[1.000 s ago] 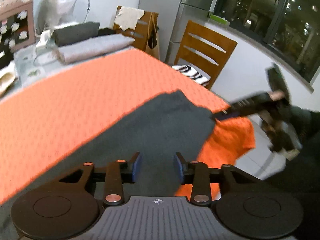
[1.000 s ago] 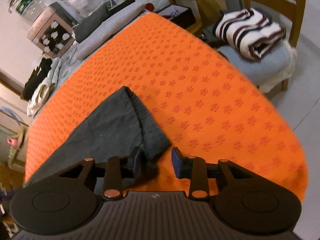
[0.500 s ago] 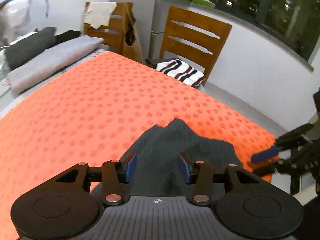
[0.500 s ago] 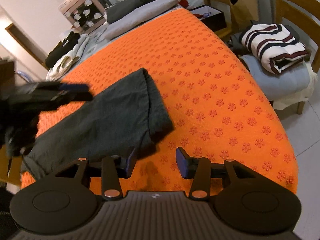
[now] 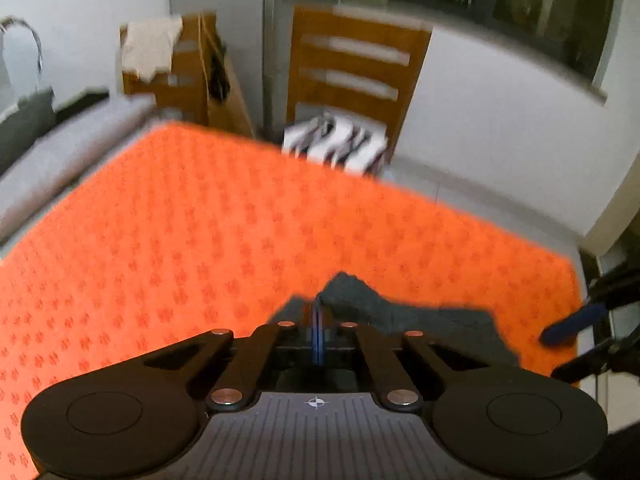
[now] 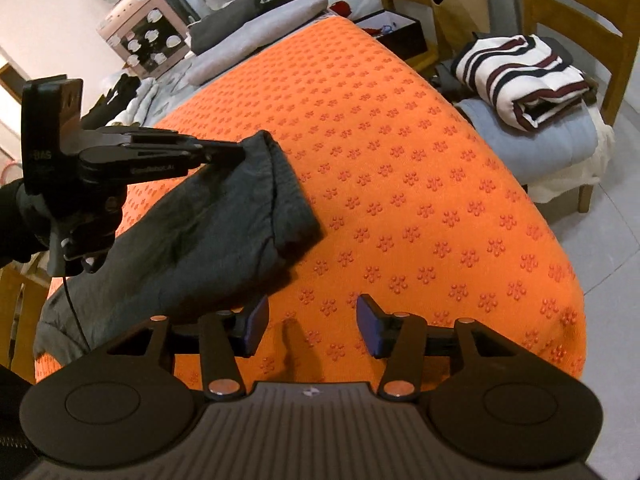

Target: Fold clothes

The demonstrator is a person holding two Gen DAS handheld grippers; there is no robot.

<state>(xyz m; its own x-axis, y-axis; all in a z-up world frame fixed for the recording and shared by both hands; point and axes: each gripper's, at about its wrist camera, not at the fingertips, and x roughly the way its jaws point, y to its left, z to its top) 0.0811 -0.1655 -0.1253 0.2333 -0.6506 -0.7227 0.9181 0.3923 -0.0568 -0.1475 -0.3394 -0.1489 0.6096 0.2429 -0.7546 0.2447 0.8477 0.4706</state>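
A dark grey garment [image 6: 200, 232] lies on the table's orange patterned cover [image 6: 400, 160], trailing off the left edge. My left gripper [image 5: 319, 312] is shut on its far corner, and a peak of grey cloth [image 5: 352, 292] bunches just past the pads. The right wrist view shows the same pinch from the side, with the left gripper [image 6: 240, 151] at the garment's upper corner. My right gripper [image 6: 312, 324] hovers over bare orange cover near the front edge. Its jaws are opening and hold nothing. One of the right gripper's fingers [image 5: 576, 322] shows at the right edge.
A wooden chair [image 6: 580, 8] at the right holds a folded striped garment [image 6: 516, 76] on a grey cushion. Folded grey items [image 6: 260, 40] and a patterned box [image 6: 148, 40] sit beyond the far end. The cover drops off close to the right gripper.
The left gripper moved across to the garment's far corner and shut on it. The right gripper's jaws widened, and the garment's near corner no longer lies at its left finger.
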